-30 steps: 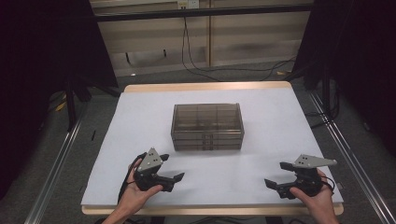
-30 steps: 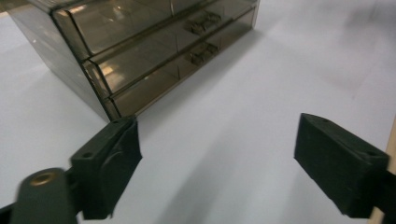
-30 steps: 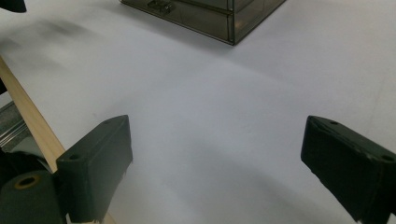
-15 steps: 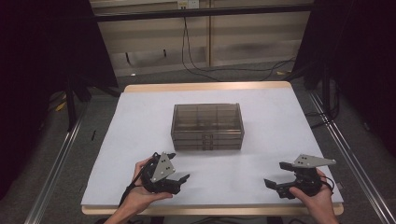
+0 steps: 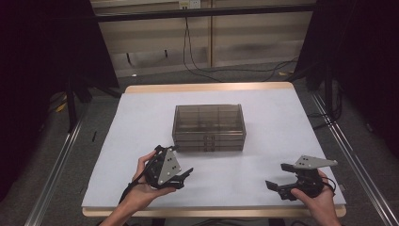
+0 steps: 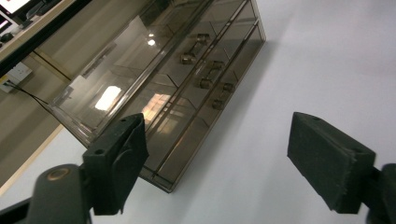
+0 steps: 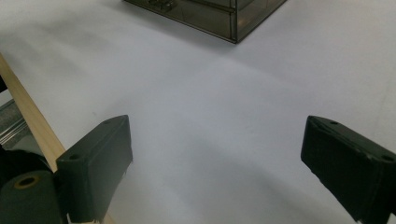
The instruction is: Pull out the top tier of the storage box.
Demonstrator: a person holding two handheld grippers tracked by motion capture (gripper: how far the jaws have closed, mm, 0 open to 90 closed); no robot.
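While both grippers hang apart over the white table cover, nothing sits between either pair of fingers.

Drawer box: a smoky see-through drawer box (image 5: 209, 127) stands mid-table on the white cover (image 5: 263, 179), its handled drawer fronts facing the person.

Left gripper: the left gripper (image 5: 184, 178) is held in the person's left hand (image 5: 141, 188), rolled so its grey plate faces up and toward the camera; its tips point toward the box's near left corner.

Left fingers: released, spread wide with only air and cover between them; the jaws have just been closing a little, on nothing.

Box relative to left fingers: in the left gripper view the box (image 6: 177, 88) lies ahead of the fingers (image 6: 119, 163), near but apart, reaching closest beyond the finger at the left of that view; the small drawer handles (image 6: 205, 70) show further off, and the other finger has bare cover ahead of it.

Right gripper: the right gripper (image 5: 278, 179) is held low near the table's front edge in the right hand (image 5: 315, 197).

Right fingers: released, wide apart, nothing clasped.

Box relative to right fingers: in the right gripper view a corner of the box (image 7: 219, 16) lies well ahead of the fingers (image 7: 98, 168), well apart, with open cover between.
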